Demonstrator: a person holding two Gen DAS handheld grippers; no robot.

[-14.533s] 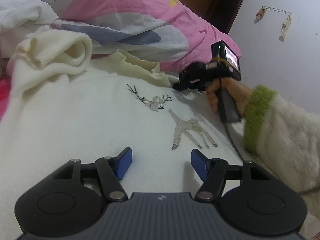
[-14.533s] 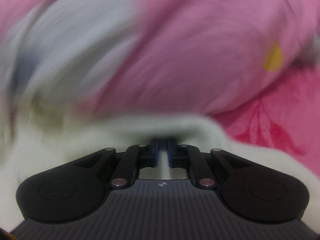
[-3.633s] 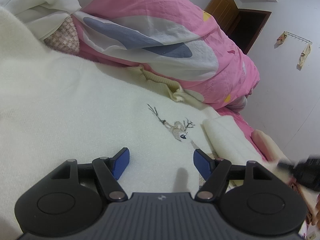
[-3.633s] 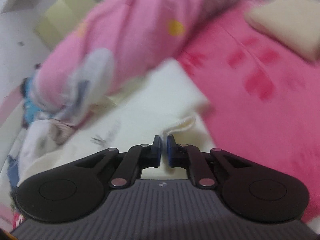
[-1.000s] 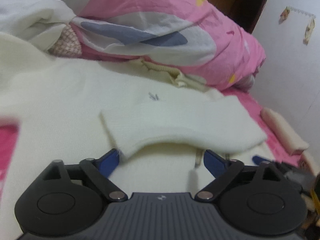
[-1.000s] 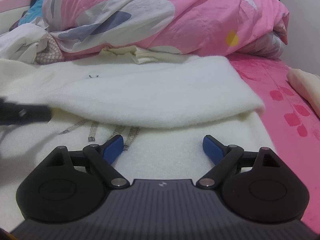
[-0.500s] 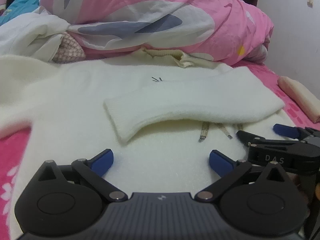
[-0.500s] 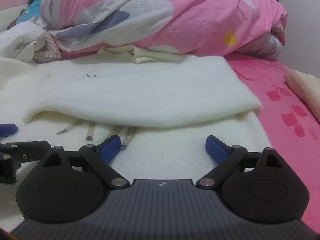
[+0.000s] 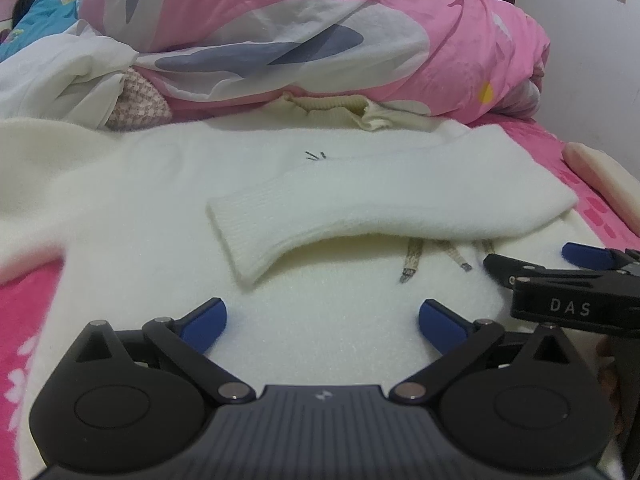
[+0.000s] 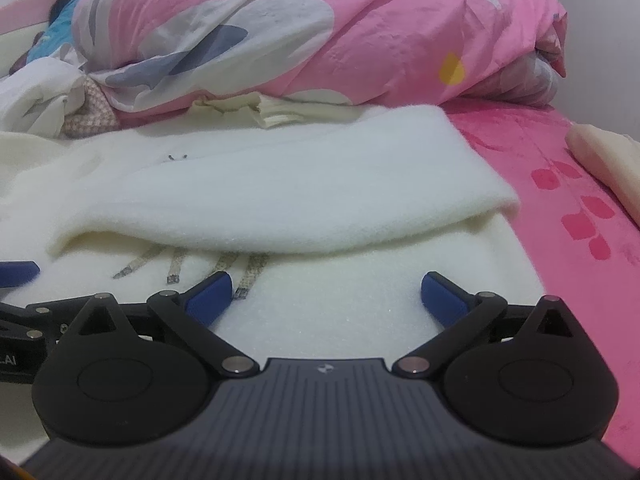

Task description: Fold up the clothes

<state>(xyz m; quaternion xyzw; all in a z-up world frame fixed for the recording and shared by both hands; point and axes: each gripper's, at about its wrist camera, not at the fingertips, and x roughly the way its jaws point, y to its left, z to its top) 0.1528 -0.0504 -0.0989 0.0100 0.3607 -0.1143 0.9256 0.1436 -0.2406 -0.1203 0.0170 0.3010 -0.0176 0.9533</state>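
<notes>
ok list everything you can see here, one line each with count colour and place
sweater: one, cream, spread flat on the bed, embroidered legs showing
sleeve: one, cream, folded across the sweater's front
duvet: one, pink with grey and white patches, bunched behind the sweater
bed sheet: one, pink with darker prints, beside the sweater
white cloth: one, crumpled at far left
checked cloth: one, pink and white, under the duvet's edge
folded garment: one, cream, at the right edge
left gripper: one, black with blue pads, jaws open over the sweater
right gripper: one, black with blue pads, jaws just opened wide, nothing between
</notes>
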